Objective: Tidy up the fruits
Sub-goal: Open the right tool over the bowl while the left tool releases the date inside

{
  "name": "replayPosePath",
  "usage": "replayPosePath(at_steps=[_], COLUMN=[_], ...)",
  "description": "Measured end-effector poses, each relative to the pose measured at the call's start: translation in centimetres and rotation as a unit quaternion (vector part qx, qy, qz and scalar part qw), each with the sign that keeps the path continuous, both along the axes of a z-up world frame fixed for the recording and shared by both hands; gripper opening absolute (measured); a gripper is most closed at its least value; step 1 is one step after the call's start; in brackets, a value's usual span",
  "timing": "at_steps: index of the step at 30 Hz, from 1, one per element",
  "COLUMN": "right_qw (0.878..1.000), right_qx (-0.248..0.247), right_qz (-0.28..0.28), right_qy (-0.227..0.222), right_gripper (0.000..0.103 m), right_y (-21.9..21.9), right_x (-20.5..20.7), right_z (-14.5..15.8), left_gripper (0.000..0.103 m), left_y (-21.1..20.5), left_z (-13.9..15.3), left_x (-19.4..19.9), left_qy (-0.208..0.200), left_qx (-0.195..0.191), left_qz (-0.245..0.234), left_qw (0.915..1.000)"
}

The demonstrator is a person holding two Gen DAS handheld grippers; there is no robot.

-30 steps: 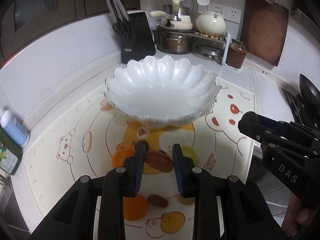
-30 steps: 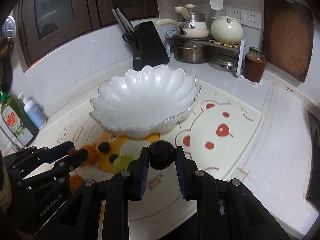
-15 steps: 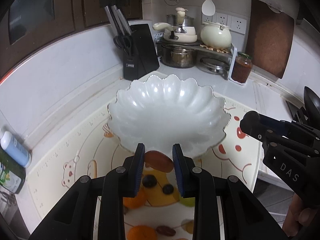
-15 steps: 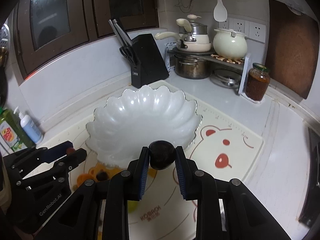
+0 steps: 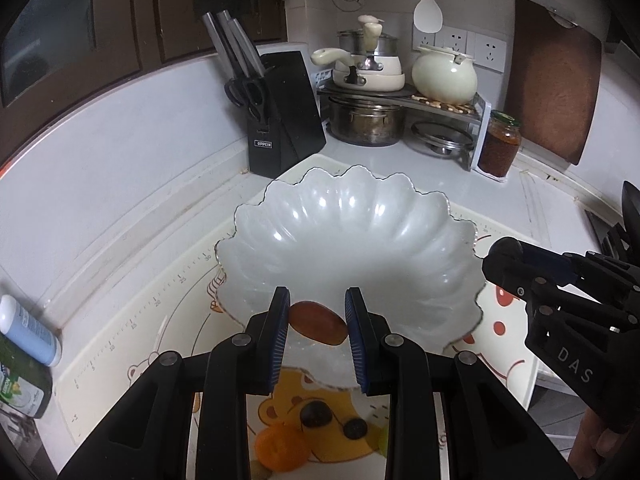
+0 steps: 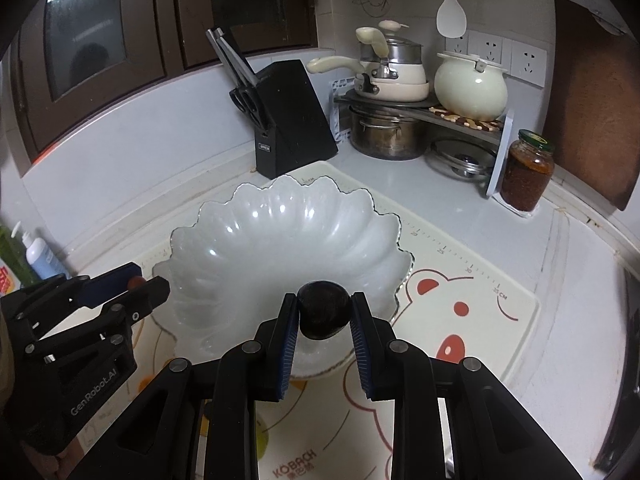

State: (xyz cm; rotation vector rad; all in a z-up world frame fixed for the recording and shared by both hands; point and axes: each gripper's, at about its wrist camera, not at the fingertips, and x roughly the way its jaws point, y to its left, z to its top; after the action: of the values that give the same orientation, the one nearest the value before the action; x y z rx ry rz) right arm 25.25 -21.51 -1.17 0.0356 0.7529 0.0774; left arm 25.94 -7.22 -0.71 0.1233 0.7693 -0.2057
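Observation:
A white scalloped bowl (image 5: 348, 236) stands on a cartoon-print mat (image 5: 132, 320); it also shows in the right wrist view (image 6: 280, 248). My left gripper (image 5: 318, 322) is shut on a reddish-brown date (image 5: 318, 323), held over the bowl's near rim. My right gripper (image 6: 324, 316) is shut on a dark round plum (image 6: 323, 315), also over the bowl's near rim. An orange (image 5: 282, 450), two dark fruits (image 5: 316, 415) and a green fruit lie on the mat below the left gripper.
A black knife block (image 5: 280, 108), stacked pots on a rack (image 5: 368, 92), a cream kettle (image 5: 444, 76), a sauce jar (image 5: 499, 146) and a wooden board (image 5: 554, 76) line the back. Bottles (image 5: 28, 330) stand at the left.
Both grippers have risen and moved forward with their fruits, from above the mat to over the bowl's near rim. Both stay shut.

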Motion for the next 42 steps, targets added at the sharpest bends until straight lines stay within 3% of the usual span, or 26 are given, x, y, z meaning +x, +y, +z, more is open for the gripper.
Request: replayPosePath(at_steps=[14,19,23,29,42], right_qw=[0.999,0.999,1.000,0.999,0.998], right_qx=[-0.006,-0.007,-0.015,-0.034,-0.039], right_qz=[0.011,0.013,-0.002,-0.021,-0.042], right_qy=[0.030,0.030,0.018,-0.003,-0.020], right_gripper=[0.027,0.029,0.061,0.080,0.086], right_y=[0.2,0.3,0.0,0.0,0.3], right_x=[2.3,2.3,2.0,1.3,-0.4], right_z=[-2.4,-2.6,-2.1,-1.1,0.5], left_gripper=[0.030,0.052,0.061,0.079,0.092], left_y=[-0.2,-0.2,0.0,0.3,1.5], left_z=[-2.9,-2.9,-2.7,-2.1,-0.1], left_x=[2.2,2.0,1.9,1.2,-0.7], left_qy=[0.030,0.028,0.025,0.009,-0.021], left_qx=[0.013,0.017,0.021,0.031,0.038], left_qz=[0.002,0.006,0.014,0.028,0.051], left_qw=[0.9995,0.9995,0.9994,0.9991,0.9978])
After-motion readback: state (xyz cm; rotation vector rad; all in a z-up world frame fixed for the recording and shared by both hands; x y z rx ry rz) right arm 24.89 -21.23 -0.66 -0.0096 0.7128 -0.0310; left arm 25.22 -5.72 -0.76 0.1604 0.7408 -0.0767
